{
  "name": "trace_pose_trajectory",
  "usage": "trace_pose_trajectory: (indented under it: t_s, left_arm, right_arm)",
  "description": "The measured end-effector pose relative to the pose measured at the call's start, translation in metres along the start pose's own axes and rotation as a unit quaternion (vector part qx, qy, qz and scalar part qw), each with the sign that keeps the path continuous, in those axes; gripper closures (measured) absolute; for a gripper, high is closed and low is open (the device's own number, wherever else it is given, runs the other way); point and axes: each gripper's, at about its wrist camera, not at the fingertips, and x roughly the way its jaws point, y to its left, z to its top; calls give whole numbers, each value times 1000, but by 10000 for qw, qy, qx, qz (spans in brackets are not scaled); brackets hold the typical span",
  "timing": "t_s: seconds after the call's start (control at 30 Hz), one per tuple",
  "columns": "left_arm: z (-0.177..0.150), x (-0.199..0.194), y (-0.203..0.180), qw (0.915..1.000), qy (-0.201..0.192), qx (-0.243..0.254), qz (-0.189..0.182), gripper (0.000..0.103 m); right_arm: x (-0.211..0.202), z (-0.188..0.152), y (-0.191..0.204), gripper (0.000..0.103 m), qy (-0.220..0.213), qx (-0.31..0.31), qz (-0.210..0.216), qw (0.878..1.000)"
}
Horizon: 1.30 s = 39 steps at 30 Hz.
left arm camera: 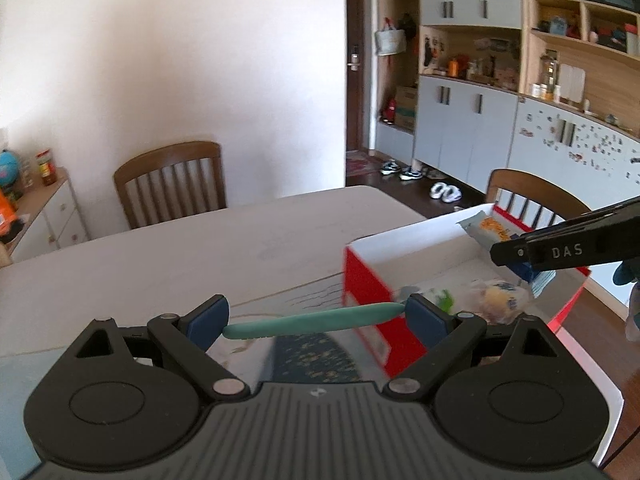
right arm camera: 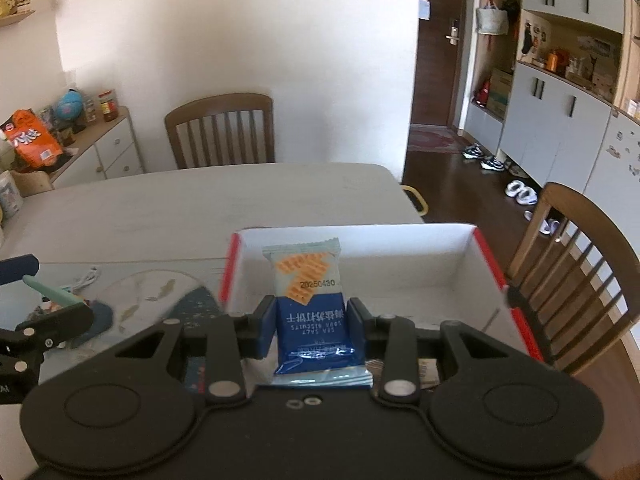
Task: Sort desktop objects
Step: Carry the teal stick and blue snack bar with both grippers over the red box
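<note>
Right gripper (right arm camera: 311,322) has its jaws clamped on a biscuit packet (right arm camera: 307,280) — blue lower half pinched between the pads, orange-cracker end sticking forward over the open red-and-white box (right arm camera: 486,258). Packet is above the box interior, not yet resting on its floor, so this reads as the drop-in step: held upright and centred to clear the walls before letting go.

Left gripper (left arm camera: 316,318) jaws are closed on a teal pen-like stick (left arm camera: 312,319), gripped lengthwise, its two ends against the blue pads. It sits crosswise just short of the box's near red wall (left arm camera: 362,280) — probably queued for a place of its own, can't tell which. In the left wrist view the right gripper (left arm camera: 560,250) reaches in over the box with the packet; inside the box lie a wrapped yellowish snack (left arm camera: 498,298) and something green and white, too blurred to name.

Box sits at the right edge of the pale worktop (right arm camera: 200,200), near its front right corner. A patterned mat (right arm camera: 160,292) covers the near left part, with a white cable (right arm camera: 86,278) on it. Far side of the worktop bare.

Room: wooden chairs at the far edge and right edge, white wall, grey cabinets with open shelves, shoes on dark floor, low sideboard at left with an orange bag and a globe.
</note>
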Motion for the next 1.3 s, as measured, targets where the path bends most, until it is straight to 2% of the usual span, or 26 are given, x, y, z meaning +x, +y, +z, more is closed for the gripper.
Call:
trace_pose_trajectory:
  t_s: [0.53, 0.77, 1.03, 1.3]
  left_arm:
    - [23, 53, -81, 9962, 101, 529, -691, 7]
    - [25, 88, -96, 9909, 529, 582, -1092, 7]
    - [23, 119, -103, 9842, 942, 673, -1339, 7]
    - [29, 151, -119, 9776, 1303, 898, -1390, 7]
  right_arm:
    - [13, -6, -67, 66, 145, 117, -265, 9995]
    - [28, -5, -84, 66, 238, 30, -252, 9994]
    - [52, -1, -99, 66, 424, 13, -65, 9991]
    - [85, 6, -103, 66, 710, -28, -101, 9974]
